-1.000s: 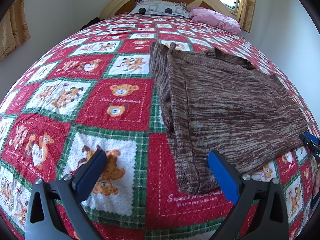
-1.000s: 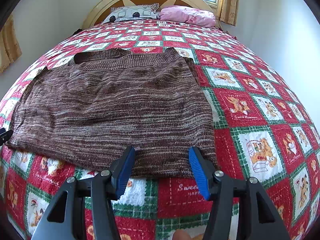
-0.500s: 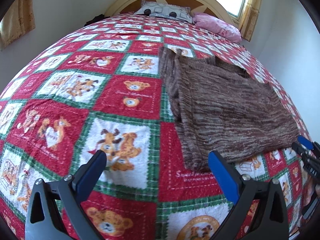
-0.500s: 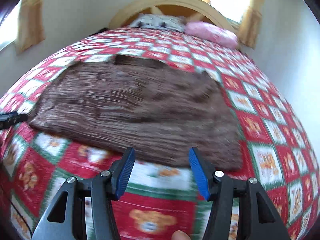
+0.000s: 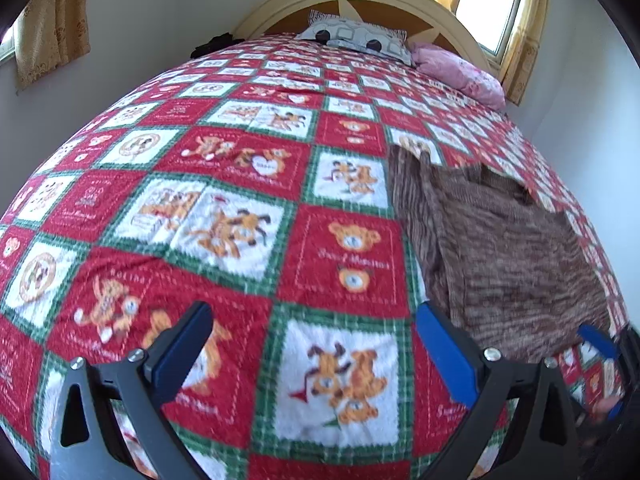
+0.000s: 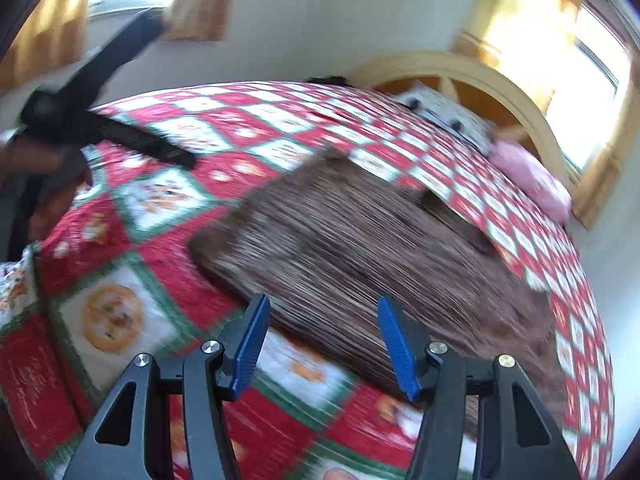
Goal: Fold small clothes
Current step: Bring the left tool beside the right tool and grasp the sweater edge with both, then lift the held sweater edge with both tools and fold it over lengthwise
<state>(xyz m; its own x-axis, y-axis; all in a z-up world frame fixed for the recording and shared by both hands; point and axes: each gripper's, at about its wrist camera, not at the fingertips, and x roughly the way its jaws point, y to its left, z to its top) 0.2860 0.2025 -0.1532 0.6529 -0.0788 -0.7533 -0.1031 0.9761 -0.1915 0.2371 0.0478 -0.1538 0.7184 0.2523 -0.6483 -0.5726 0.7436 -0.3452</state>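
Observation:
A brown knitted sweater point(image 5: 504, 256) lies folded flat on the red, green and white bear-print bedspread point(image 5: 248, 216). In the left wrist view it sits to the right of my left gripper point(image 5: 316, 344), which is open, empty and above bare bedspread. In the right wrist view the sweater point(image 6: 360, 256) is blurred and lies just beyond my right gripper point(image 6: 320, 340), which is open and empty above its near edge. The left gripper point(image 6: 96, 128) shows at the left of the right wrist view.
A patterned pillow point(image 5: 356, 36) and a pink pillow point(image 5: 460, 72) lie at the curved wooden headboard point(image 5: 360, 0). Windows with yellow curtains point(image 5: 520, 20) are behind. White walls flank the bed on both sides.
Both grippers have pulled back from the sweater and swung left, still open. The left view now faces mostly bare bedspread; the right view has tilted and blurred.

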